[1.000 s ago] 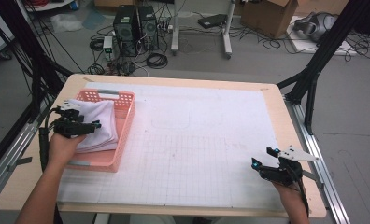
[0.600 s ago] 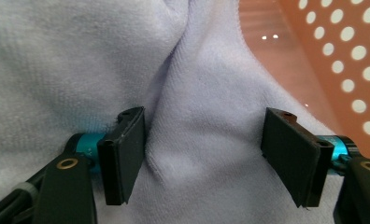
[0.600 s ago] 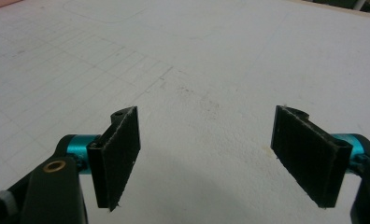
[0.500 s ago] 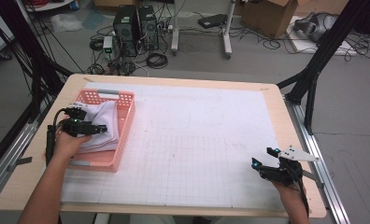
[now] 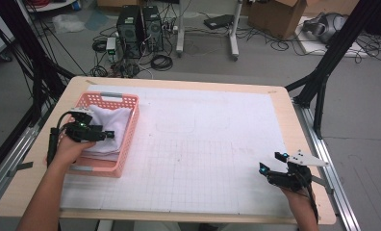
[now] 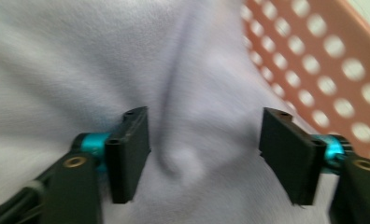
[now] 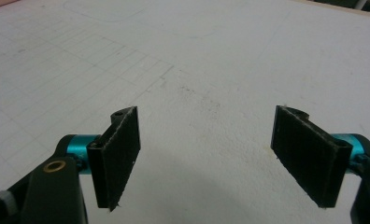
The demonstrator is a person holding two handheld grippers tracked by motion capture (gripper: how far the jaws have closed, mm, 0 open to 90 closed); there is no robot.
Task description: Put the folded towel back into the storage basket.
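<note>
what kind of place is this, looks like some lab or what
Most likely a lab or workshop set up for recording manipulation. A table with a white gridded mat stands inside a black metal frame, and computer towers, loose cables and a cardboard box sit on the floor behind it.

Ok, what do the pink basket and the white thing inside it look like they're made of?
The pink perforated basket looks like moulded matte plastic, judging by its even rows of round holes. The white folded cloth looks like soft fleecy fabric, probably a towel: it creases and looks fuzzy.

Two black computer towers [image 5: 140, 26] stand among tangled cables on the grey floor [image 5: 275, 62], near a brown cardboard box [image 5: 273, 14].
</note>
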